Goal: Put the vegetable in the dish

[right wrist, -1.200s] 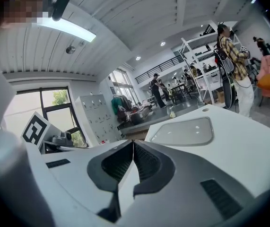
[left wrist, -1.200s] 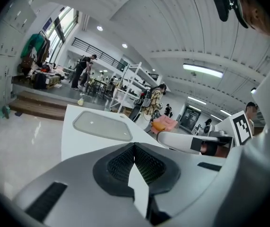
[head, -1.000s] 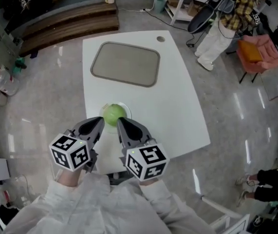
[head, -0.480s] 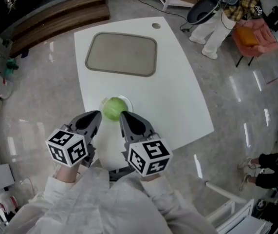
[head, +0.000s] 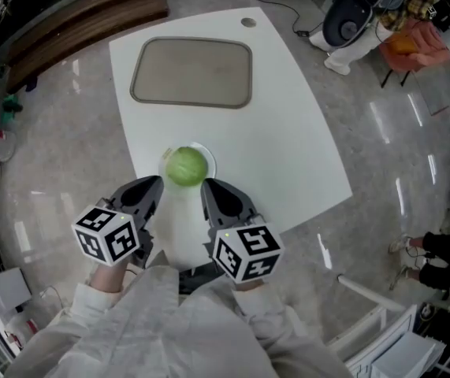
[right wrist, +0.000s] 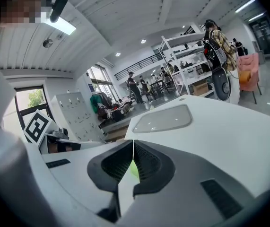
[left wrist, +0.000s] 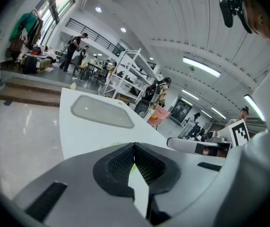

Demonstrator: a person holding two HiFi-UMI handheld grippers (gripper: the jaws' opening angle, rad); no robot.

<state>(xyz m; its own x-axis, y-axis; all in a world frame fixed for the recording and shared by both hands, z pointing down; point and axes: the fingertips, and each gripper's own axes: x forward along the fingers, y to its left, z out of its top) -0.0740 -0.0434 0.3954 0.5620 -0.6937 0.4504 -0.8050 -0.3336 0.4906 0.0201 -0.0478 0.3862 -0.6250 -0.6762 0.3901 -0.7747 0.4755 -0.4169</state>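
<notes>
A glossy grey floor (head: 59,156) surrounds a white surface (head: 288,156), with a wooden step (head: 75,18) beyond its far left corner and shelving and people further back in the room.

On the far half of the surface lies a wide, shallow grey tray (head: 192,72) with nothing in it. Near the close edge stands a small white dish (head: 207,157), its rim showing round a round green vegetable (head: 186,166) that sits in it.

The person's white sleeves (head: 169,321) reach in from the bottom, each hand holding a claw with a marker cube at its back. The left claw (head: 154,184) and right claw (head: 207,187) lie side by side just short of the dish, one to each side of it, both tilted somewhat downward and pointing across the surface toward the tray.

In the left gripper view the left claw's ribbed pads (left wrist: 125,162) meet at the tips, closed on nothing. The right gripper view shows the same: jaws together, empty, with a sliver of green beyond the slit.
</notes>
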